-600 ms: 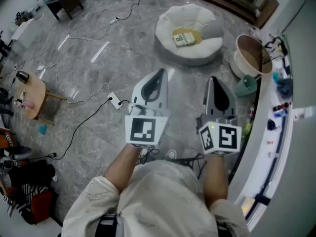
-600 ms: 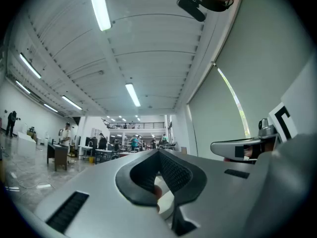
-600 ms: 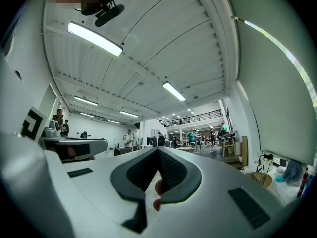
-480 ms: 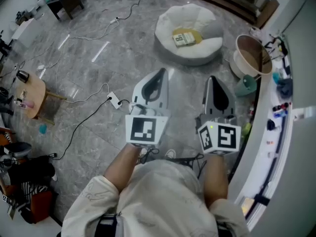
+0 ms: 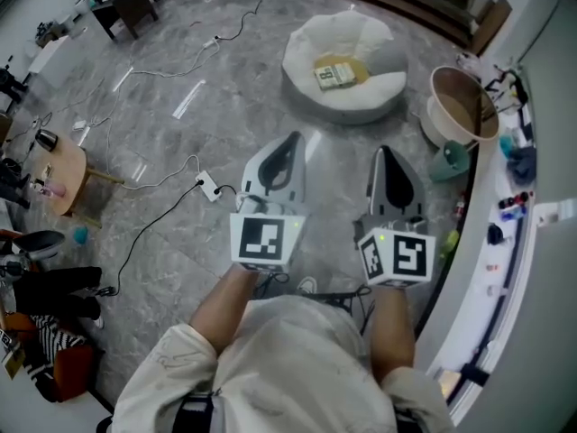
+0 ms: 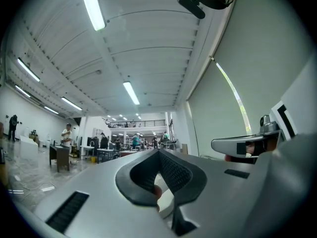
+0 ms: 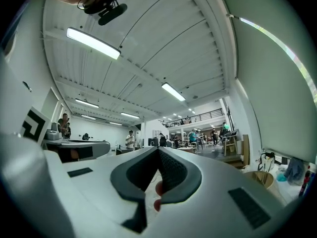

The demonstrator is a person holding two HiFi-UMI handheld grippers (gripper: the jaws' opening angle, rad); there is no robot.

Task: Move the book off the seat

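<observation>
Both tongs are out in front of me, side by side and apart, noses pointing across the grey marble floor [image 5: 225, 88]. My left gripper [image 5: 293, 138] is closed right up: along its own jaws, the dark ribbed pads meet at the tip with nothing between them. Same on my right gripper [image 5: 385, 150]: pads pressed together, empty. Each one shows its marker cube [image 5: 266, 240] facing up towards me, just ahead of my hands.

The book [image 5: 335, 72] is well ahead of both noses, lying flat in the hollow of the white beanbag seat [image 5: 361, 30], roughly at its middle. It has a pale cover and sits on a tan patch that I can't identify. Neither gripper touches the seat or the book; open floor lies between us.

To the right of the seat, a round tan tub [image 5: 455, 106] stands beside the curved white counter [image 5: 491, 278] that runs down my right side, with small items scattered on top. A teal object [image 5: 448, 159] sits near the tub's base; what it is, I can't tell.

Off my left gripper, a white power strip [image 5: 209, 186] lies on the floor with cables trailing from it. Further left there's a small round wooden table [image 5: 61, 177].
</observation>
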